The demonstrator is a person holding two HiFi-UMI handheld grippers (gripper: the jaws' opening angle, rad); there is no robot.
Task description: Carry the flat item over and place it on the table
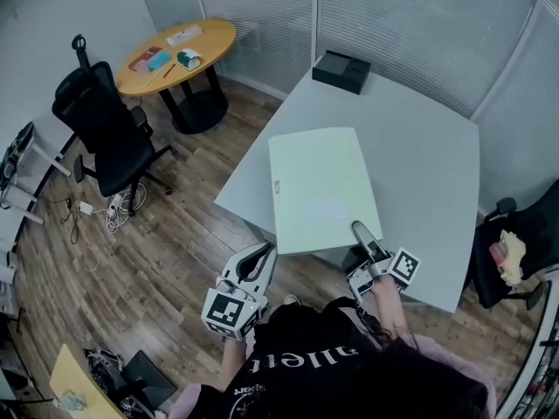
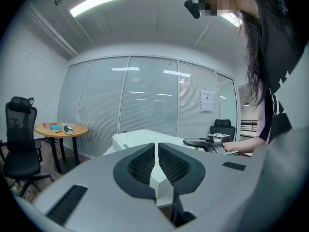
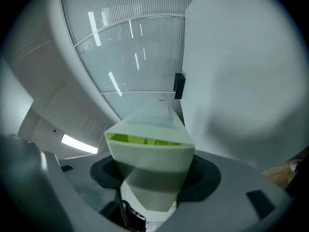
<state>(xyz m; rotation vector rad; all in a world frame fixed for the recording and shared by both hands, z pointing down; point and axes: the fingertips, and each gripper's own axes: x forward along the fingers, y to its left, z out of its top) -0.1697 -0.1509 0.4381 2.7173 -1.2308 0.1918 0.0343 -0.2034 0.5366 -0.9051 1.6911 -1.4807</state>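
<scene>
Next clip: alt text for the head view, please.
Seen from above, the right gripper grips the near edge of a pale green flat panel over a grey table. The left gripper, jaws together, hangs beside it holding nothing. A black box sits at the table's far end.

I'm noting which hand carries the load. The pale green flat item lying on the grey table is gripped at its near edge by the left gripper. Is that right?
Not quite. It is the right gripper that grips the pale green flat item at its near edge; the right gripper view shows the item clamped between its jaws. The left gripper has its jaws together with nothing between them.
</scene>
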